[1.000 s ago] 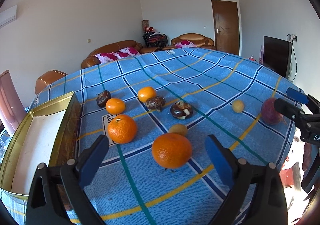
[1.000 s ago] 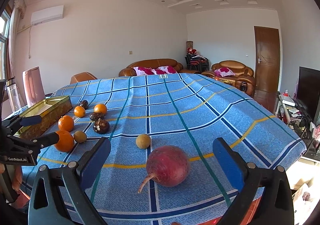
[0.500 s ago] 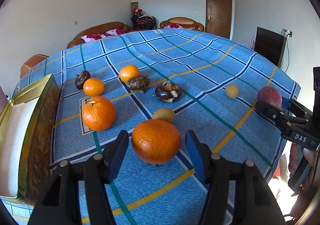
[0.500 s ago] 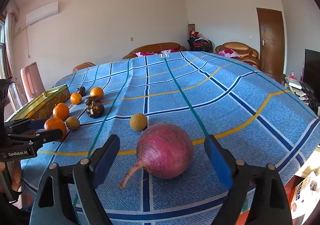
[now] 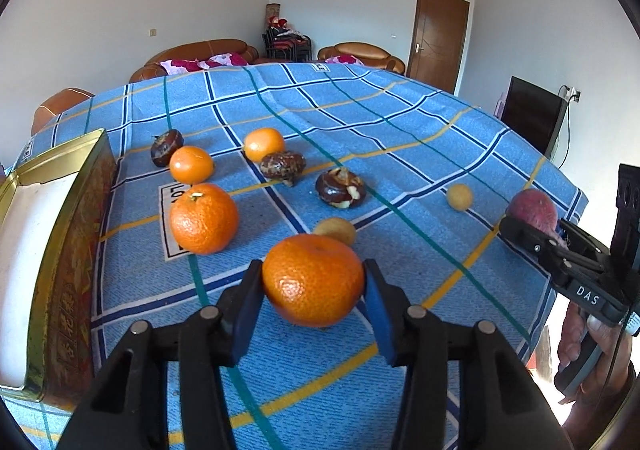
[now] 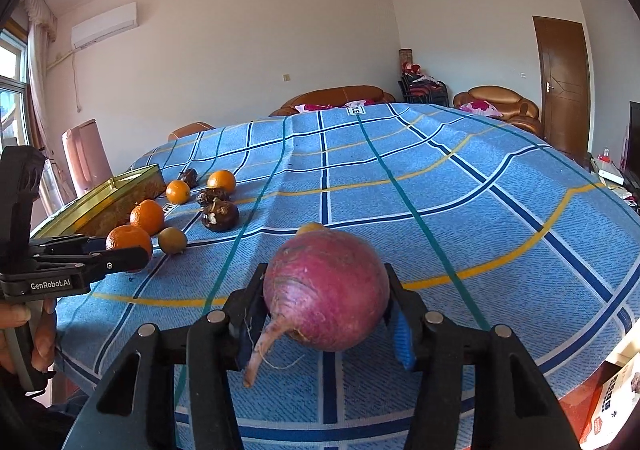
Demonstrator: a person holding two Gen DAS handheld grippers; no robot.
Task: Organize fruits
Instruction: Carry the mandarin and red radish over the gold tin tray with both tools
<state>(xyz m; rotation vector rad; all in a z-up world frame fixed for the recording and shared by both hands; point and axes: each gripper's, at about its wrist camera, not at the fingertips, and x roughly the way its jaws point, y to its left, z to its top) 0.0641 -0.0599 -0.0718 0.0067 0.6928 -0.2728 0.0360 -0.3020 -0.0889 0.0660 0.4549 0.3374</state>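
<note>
A large orange [image 5: 314,280] sits on the blue checked tablecloth between the blue pads of my left gripper [image 5: 312,269]. The jaws are closing and both pads touch its sides. In the right wrist view a round purple-red radish [image 6: 326,290] with a thin root tail lies between the fingers of my right gripper [image 6: 325,277]. Those jaws are closing too, and the pads press on its flanks. Each gripper also appears in the other view, the right gripper [image 5: 520,228] at the radish and the left gripper [image 6: 134,250] at the orange.
An open gold tin [image 5: 80,250] stands at the table's left edge. Beside it lie another large orange [image 5: 203,218], two small oranges [image 5: 191,165], three dark brown fruits [image 5: 340,189] and two small yellow-brown fruits [image 5: 459,197]. Sofas and a door stand behind.
Both grippers went from wide open to closed in around their fruit: the left on the large orange, the right on the radish. Both views tipped a little downward.
</note>
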